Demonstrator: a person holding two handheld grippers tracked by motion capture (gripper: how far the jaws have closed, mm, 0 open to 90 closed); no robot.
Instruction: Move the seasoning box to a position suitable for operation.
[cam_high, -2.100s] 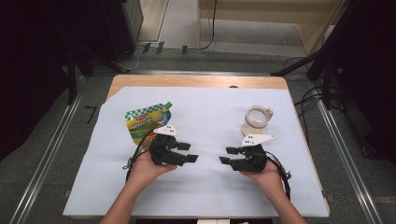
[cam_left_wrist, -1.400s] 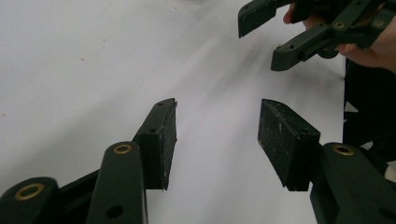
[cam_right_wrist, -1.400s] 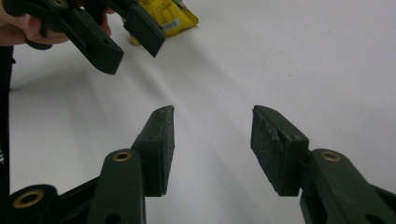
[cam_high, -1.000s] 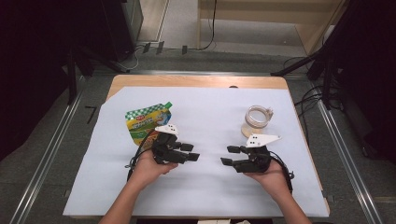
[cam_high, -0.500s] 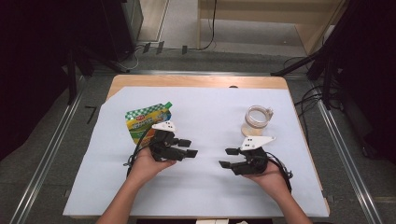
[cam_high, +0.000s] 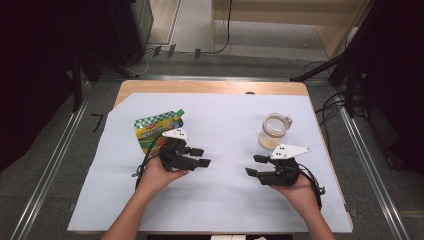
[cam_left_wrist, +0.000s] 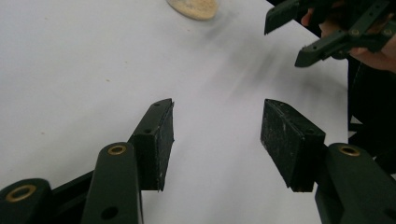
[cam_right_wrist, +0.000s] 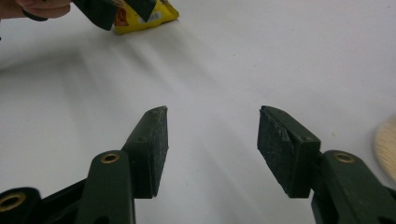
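Lower centre of the high view: my left gripper (cam_high: 199, 157) and right gripper (cam_high: 253, 165), tips facing across bare white paper (cam_high: 225, 125), jaws apart with nothing between, likely poised before a reach. Left of centre, just behind my left gripper: green-and-yellow pouch (cam_high: 152, 129), lying flat. Right of centre: glass jar (cam_high: 275, 125), its tan lid (cam_high: 269, 142) set beside it, presumably open for filling.
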